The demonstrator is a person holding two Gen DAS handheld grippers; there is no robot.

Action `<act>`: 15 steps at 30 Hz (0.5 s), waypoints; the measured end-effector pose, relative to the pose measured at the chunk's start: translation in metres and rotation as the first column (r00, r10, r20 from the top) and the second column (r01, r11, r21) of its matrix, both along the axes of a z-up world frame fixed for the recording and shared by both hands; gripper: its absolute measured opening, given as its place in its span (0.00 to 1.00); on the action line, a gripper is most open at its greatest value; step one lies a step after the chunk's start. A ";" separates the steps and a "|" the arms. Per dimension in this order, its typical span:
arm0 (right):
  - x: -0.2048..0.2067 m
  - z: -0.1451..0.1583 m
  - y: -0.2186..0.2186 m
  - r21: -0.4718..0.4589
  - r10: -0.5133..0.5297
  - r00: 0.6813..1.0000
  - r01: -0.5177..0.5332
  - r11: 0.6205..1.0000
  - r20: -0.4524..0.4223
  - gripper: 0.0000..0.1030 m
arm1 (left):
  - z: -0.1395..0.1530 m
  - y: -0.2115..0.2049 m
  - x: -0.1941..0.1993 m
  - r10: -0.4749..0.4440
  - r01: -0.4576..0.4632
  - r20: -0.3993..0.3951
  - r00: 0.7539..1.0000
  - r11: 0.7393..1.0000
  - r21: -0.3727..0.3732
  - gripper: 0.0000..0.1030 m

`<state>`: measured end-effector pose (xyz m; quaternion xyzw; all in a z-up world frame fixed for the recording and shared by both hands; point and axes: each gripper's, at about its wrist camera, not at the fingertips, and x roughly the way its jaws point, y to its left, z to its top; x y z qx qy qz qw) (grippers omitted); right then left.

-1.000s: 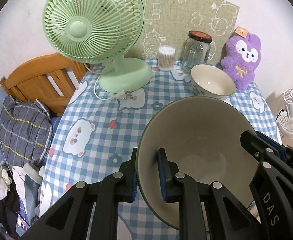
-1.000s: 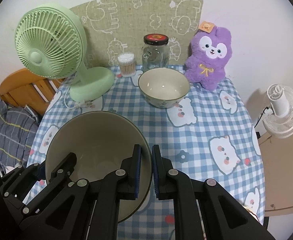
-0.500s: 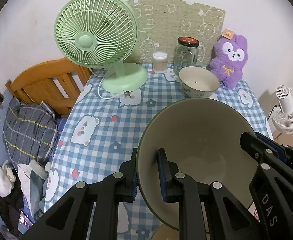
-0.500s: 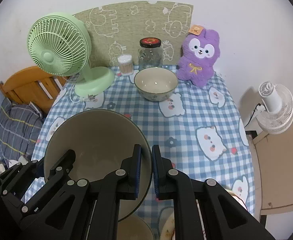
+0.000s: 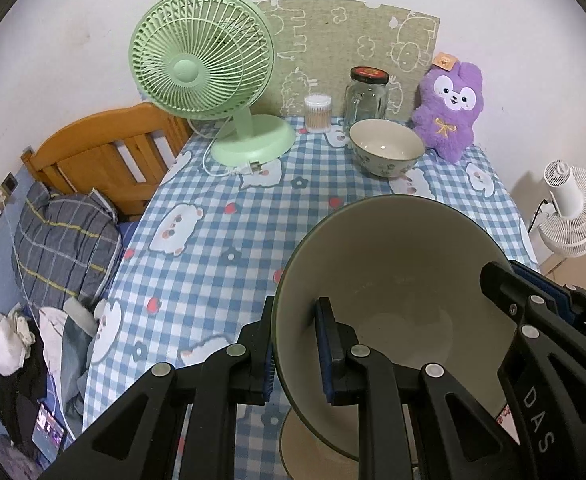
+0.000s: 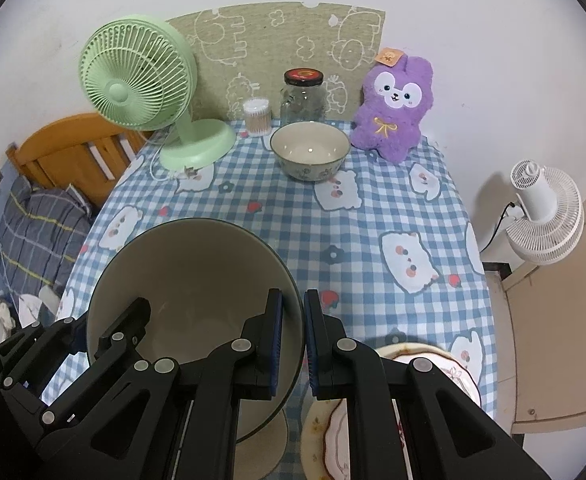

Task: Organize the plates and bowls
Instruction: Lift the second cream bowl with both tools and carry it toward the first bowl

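- The left claw (image 5: 295,344) pinched one side of the big bowl (image 5: 397,280).
- The right claw (image 6: 292,344) pinched the other side.
- The big bowl hung tilted above the desk (image 6: 293,236).
- A small bowl (image 6: 309,156) sat near the purple toy (image 6: 393,114).

My tools (image 5: 295,350) black, blue pads; big bowl (image 5: 397,264) beige, dark-green rim; tabletop (image 5: 221,216) blue-white gingham; fan (image 5: 201,68) mint.
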<state>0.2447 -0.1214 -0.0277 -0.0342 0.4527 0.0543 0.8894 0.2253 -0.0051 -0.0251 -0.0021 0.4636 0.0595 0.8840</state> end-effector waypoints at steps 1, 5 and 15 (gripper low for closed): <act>-0.002 -0.001 0.000 -0.001 0.004 1.000 -0.004 1.000 -0.001 0.13 | -0.001 0.000 -0.003 0.005 -0.005 0.000 1.000 1.000 0.000 0.15; -0.011 -0.004 0.000 -0.006 0.022 1.000 -0.022 1.000 -0.006 0.13 | -0.004 0.000 -0.014 0.024 -0.024 -0.007 1.000 1.000 -0.006 0.15; -0.024 -0.022 0.002 -0.021 0.045 0.998 -0.046 0.999 -0.048 0.13 | -0.024 0.002 -0.033 0.046 -0.047 -0.051 0.998 0.999 -0.027 0.14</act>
